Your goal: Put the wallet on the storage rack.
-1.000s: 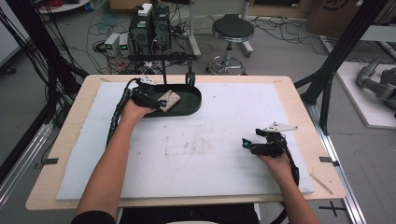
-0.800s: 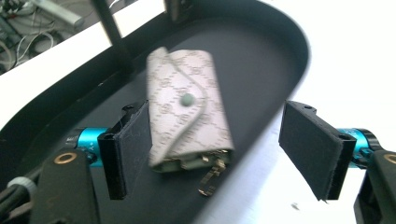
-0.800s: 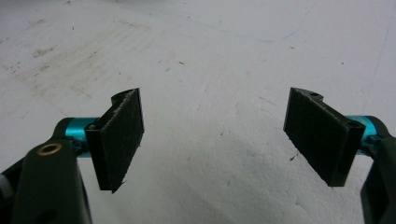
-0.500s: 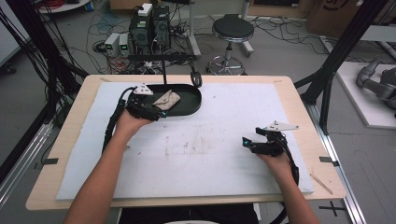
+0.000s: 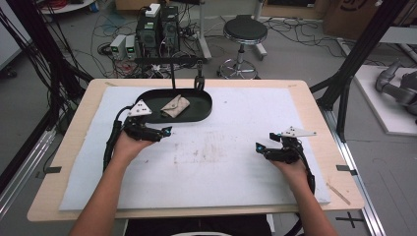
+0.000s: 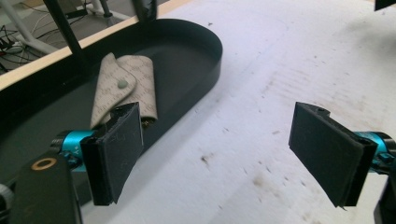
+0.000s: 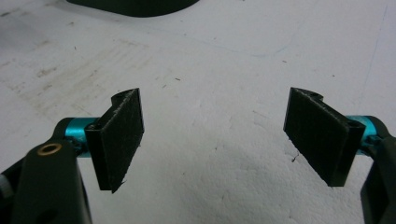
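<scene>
Near, lower right of high view: right tongs [image 5: 259, 147] gaping, empty, over white mat [image 5: 231, 162]

We keep left tongs [image 5: 167, 132] spread wide, empty, mid-left, just beside black tray [image 5: 206, 105]

Farther, upper middle: beige pouch [image 5: 175, 105] lies inside tray

Risks, we judge: low left pad [image 6: 114, 151] could knock tray rim, sliding tray; snap flap [image 6: 122, 85] may pop open if pinched by edge

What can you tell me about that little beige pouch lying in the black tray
The pouch is a small beige fabric wallet with a fine repeating pattern, folded shut by a flap with one pale round snap. It lies flat on the floor of the black oval tray, near its middle, slightly angled in the high view. Nothing grips it; the left gripper is open just outside the tray's near rim.
</scene>
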The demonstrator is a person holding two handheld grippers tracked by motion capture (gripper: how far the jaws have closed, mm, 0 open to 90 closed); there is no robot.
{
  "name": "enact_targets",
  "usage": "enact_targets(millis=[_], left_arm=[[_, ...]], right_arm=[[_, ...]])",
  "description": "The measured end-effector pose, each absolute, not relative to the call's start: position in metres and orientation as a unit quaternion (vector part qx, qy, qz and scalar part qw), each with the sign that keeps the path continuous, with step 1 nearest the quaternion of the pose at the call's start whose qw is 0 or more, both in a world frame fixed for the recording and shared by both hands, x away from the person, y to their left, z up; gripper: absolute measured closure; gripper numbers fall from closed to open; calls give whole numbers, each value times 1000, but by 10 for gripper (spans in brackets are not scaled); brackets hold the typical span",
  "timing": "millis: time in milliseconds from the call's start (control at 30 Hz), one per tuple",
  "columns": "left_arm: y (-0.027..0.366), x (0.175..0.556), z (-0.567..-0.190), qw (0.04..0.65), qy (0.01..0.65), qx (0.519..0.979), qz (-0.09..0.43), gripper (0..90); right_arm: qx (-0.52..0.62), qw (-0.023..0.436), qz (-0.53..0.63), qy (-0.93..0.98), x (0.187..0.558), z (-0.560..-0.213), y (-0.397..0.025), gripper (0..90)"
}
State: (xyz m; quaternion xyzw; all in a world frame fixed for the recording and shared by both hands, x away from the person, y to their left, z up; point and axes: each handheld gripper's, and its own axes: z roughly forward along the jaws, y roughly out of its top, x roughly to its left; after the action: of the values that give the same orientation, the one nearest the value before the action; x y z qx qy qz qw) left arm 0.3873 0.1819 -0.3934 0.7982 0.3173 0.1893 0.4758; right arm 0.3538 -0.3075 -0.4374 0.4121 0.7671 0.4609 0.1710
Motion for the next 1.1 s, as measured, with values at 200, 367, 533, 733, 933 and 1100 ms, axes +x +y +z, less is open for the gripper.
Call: enact_targets(millis=[200, 367, 533, 733, 933, 1100], left_arm=[[190, 375, -402, 485, 328, 790, 183, 163], [195, 361, -408, 485, 325, 792, 181, 161], [200, 348, -418, 484, 322, 794, 179, 161], [203, 341, -426, 485, 320, 794, 179, 161], [201, 341, -426, 489, 317, 793, 178, 161], [198, 340, -426, 493, 313, 793, 176, 161]], right_arm=[[414, 173, 466, 763, 355, -437, -309, 205], [415, 172, 467, 762, 355, -437, -310, 205], [419, 167, 465, 762, 357, -438, -311, 205], [415, 170, 465, 763, 356, -438, -311, 205], [411, 172, 458, 769, 357, -439, -308, 205], [410, 178, 454, 771, 354, -438, -306, 205]])
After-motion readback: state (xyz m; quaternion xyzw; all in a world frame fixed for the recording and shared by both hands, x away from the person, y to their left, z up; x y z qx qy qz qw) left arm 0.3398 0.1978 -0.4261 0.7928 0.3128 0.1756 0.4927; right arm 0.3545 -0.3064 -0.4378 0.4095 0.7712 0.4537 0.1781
